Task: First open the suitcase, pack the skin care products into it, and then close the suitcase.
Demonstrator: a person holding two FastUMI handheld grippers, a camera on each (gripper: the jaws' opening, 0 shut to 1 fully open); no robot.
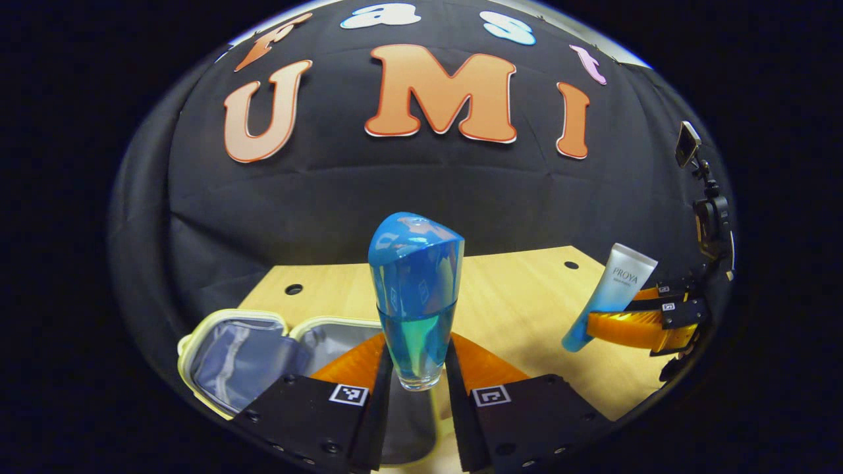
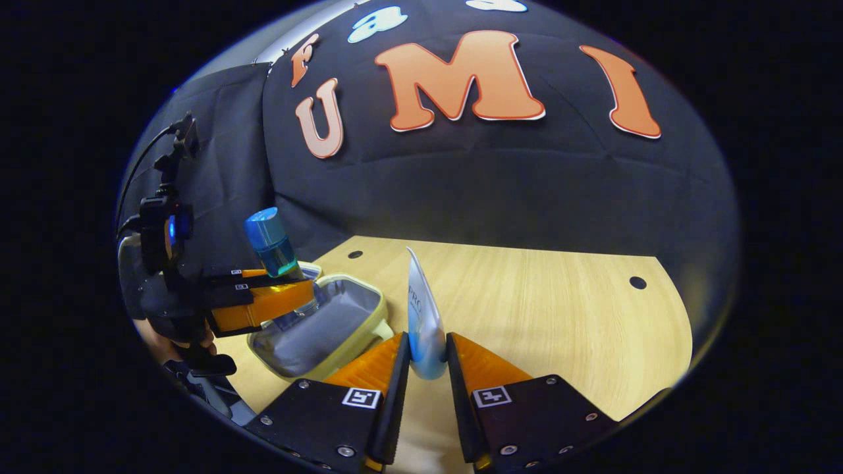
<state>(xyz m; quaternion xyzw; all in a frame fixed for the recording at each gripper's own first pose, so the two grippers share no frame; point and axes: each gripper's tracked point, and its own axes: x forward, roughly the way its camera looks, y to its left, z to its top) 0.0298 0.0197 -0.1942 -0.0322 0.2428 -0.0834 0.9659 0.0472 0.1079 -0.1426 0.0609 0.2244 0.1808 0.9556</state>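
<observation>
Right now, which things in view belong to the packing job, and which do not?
Belong to the job:
- blue bottle, held in the left gripper
- white tube, held in the right gripper
- open suitcase

Not part of it:
- wooden table

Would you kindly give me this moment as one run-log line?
suitcase: open on table | left tool: shut on blue bottle, above suitcase | right tool: shut on tube | packed: nothing yet

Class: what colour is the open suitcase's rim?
Pale yellow-green rim; clearest in the right gripper view.
</observation>
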